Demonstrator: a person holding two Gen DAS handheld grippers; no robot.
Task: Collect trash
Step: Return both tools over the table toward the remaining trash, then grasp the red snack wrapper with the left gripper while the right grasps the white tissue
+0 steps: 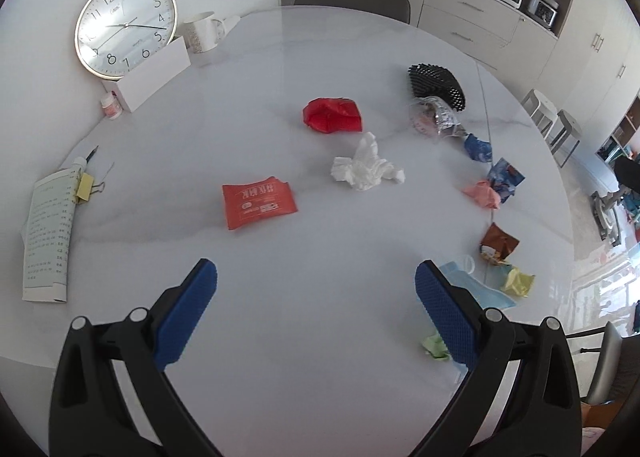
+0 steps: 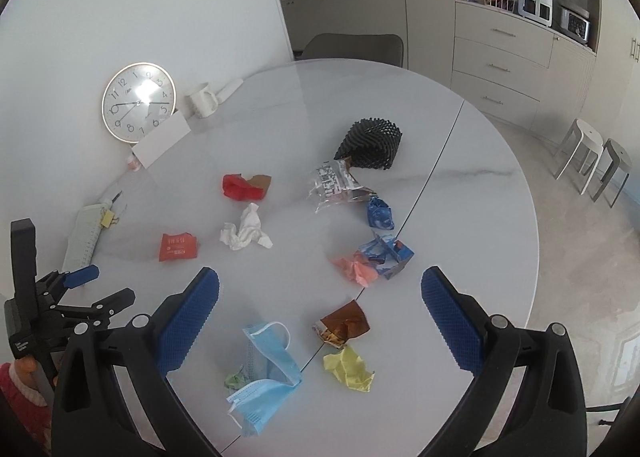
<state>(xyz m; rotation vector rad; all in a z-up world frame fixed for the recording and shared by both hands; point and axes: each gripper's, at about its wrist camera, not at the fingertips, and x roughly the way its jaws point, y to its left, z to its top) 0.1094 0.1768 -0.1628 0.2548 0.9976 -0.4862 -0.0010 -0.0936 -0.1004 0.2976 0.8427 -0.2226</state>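
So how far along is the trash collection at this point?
Nothing looks collected yet. Both the left gripper and right gripper are open and empty. Still on the table: blue face mask, yellow paper wad, white tissue, red wrapper and more.

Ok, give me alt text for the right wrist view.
The open right gripper hovers over a white table strewn with trash: a blue face mask, yellow paper, a brown wrapper, white tissue. A wall clock leans behind.

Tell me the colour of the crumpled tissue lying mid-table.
White. The crumpled tissue shows best in the left wrist view, between the red wrapper and the orange packet.
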